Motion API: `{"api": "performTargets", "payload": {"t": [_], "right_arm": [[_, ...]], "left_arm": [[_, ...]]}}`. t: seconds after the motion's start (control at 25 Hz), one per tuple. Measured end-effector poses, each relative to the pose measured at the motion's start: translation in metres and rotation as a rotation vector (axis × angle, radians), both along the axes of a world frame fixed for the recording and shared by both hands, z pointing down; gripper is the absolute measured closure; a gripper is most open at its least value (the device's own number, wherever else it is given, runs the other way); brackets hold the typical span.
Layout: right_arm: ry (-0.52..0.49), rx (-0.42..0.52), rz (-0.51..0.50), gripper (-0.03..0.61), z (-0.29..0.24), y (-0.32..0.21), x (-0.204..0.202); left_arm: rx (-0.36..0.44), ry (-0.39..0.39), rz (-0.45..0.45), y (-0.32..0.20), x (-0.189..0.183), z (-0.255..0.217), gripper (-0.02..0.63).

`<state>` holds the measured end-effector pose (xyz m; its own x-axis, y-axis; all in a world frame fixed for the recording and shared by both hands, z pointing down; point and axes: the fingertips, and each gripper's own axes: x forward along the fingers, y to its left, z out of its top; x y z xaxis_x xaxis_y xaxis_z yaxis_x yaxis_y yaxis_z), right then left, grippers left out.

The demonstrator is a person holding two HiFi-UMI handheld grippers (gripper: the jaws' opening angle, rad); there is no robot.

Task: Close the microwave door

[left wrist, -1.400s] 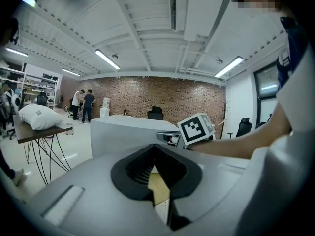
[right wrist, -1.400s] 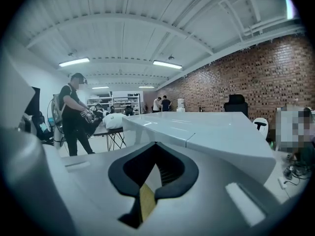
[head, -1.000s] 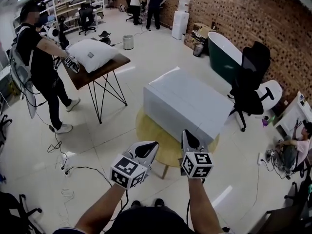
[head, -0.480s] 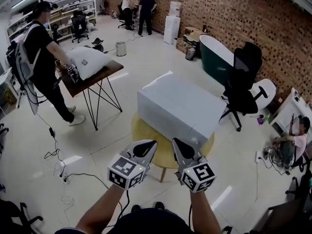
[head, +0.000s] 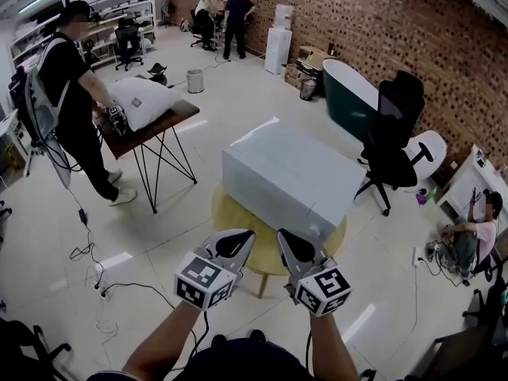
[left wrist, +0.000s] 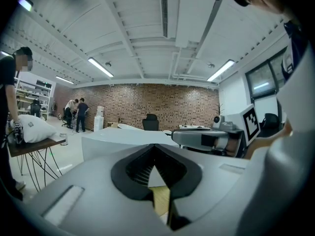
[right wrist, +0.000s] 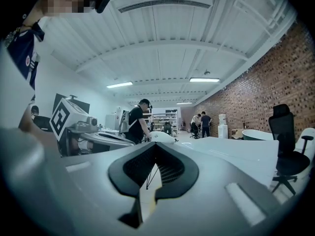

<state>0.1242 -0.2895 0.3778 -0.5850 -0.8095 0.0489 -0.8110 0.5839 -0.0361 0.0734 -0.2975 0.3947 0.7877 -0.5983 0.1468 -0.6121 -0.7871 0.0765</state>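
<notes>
Grey microwave (long axis diagonal)

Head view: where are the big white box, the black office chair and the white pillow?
big white box (head: 290, 169), head view, on its top face.
black office chair (head: 397, 117), head view, on its backrest.
white pillow (head: 143, 98), head view, on its middle.

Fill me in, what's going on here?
A person holds a gripper in each hand. The left gripper and right gripper hover side by side just short of the white microwave on the round wooden table, neither touching it. Both have their jaws together and hold nothing. No open door shows in the head view.
</notes>
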Motion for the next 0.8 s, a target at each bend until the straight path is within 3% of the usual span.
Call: {"api": "performTargets", "payload": {"t": [0.8], "right_arm": [[0.001,0.005,0.002,0.578,0.0028,0.0048,-0.0005]], "left_arm": [[0.001,0.003,-0.003,0.0057,0.0002,0.0035,0.604]]}}
